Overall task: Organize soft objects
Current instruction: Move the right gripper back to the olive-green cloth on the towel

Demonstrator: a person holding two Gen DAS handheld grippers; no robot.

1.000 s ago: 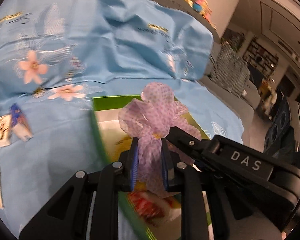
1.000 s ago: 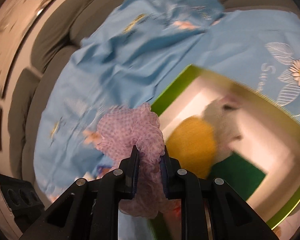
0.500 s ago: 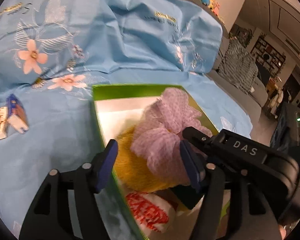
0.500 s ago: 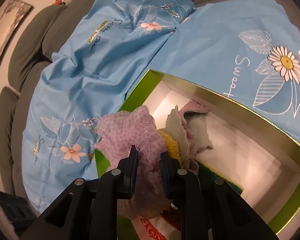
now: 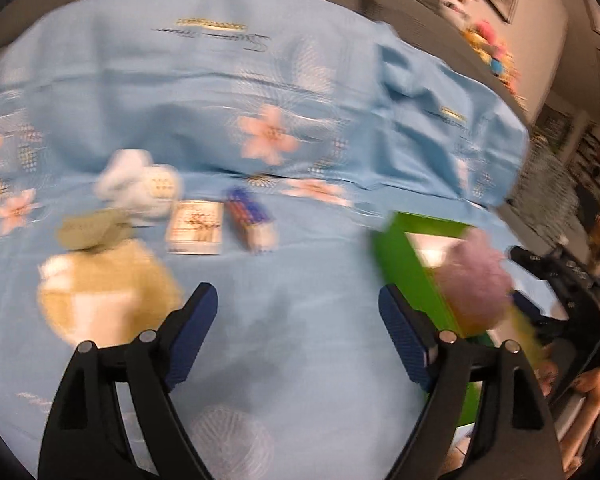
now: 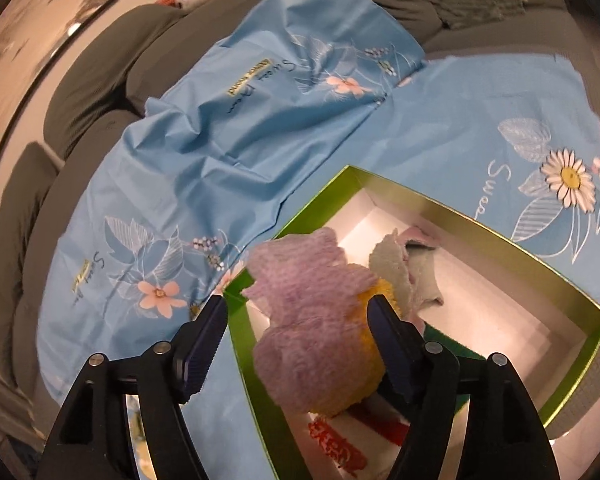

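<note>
The crumpled lilac mesh cloth [image 6: 312,312] lies in the green cardboard box [image 6: 480,220], on top of a yellow plush item [image 6: 370,364]. The right gripper [image 6: 298,346] is opening; the cloth sits between its blue pads, free of them. The left gripper [image 5: 298,338] is opening too, empty, above the light-blue flowered sheet [image 5: 260,80].

The right gripper [image 6: 296,320] is opening, with a purple cloth [image 6: 308,316] loose between its fingers. The cloth sits on a yellow soft thing [image 6: 370,344] in the near left corner of the green box [image 6: 480,220], on a blue sheet [image 6: 260,140].
</note>
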